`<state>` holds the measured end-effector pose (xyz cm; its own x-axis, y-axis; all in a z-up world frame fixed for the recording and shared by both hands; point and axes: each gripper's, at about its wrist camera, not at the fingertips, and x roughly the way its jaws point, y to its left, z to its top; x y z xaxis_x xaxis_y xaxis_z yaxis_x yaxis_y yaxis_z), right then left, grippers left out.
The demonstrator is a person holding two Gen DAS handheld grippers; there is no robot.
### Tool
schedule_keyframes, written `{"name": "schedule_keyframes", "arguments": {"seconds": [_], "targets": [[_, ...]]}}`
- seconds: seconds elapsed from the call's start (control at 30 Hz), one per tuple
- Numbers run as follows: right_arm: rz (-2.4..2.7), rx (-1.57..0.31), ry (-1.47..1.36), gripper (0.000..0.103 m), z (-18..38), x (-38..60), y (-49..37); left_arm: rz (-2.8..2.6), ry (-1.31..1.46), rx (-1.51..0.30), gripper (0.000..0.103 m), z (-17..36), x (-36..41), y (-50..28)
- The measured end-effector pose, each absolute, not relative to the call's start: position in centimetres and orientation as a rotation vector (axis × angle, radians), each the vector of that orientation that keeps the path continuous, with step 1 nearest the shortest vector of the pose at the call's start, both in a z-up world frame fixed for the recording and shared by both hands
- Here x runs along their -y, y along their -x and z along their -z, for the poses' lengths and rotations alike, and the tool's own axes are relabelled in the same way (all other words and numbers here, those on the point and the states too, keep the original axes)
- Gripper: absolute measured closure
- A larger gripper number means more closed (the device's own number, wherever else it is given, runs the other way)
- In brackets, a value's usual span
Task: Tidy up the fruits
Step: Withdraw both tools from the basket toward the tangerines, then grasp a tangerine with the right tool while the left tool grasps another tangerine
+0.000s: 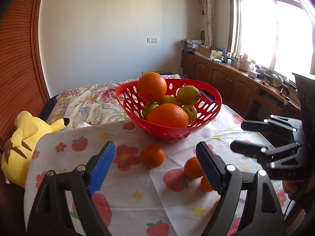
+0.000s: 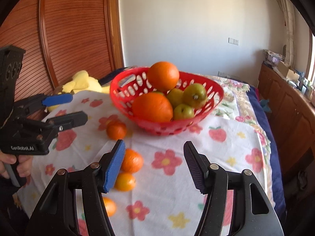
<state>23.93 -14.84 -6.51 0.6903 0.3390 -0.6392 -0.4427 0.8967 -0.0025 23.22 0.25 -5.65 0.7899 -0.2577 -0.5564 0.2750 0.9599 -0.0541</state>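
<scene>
At the far left, a yellow plush toy (image 1: 21, 143) lies off the edge of the floral cloth (image 1: 122, 202) that covers the counter. The left claw (image 1: 155, 169) hangs over the cloth with its jaws spread and nothing between its pads. A small mandarin (image 1: 152, 156) sits on the cloth just ahead of the gap, apart from both fingers. Two more mandarins (image 1: 192, 167) lie close together right beside the inner face of the claw's right-hand finger, partly hidden by it. Behind them stands the red basket (image 1: 211, 106), holding two large oranges (image 1: 167, 116) and several green pears (image 1: 188, 95); one orange rides high on the pile.

To the right, the right claw (image 2: 154, 167) is also spread and empty, aimed at the basket. In its view, the mandarins lie to the left of its blue-padded finger (image 2: 114, 169), one partly behind that finger. A hand (image 2: 17, 165) grips the left claw's handle at that view's left edge.
</scene>
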Motion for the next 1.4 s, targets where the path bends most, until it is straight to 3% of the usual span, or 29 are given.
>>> {"name": "schedule_keyframes", "arguments": {"seconds": [0.6,1.4], "targets": [[-0.459,-0.740,0.134,0.047,10.0,12.7,-17.1,0.245,-0.009,-0.562,0.019,7.4,-1.5,-17.1],[-0.487,-0.828,0.109,0.055,13.2,11.1,-17.1,0.276,0.005,-0.652,0.019,10.8,-1.2,-15.4]]}}
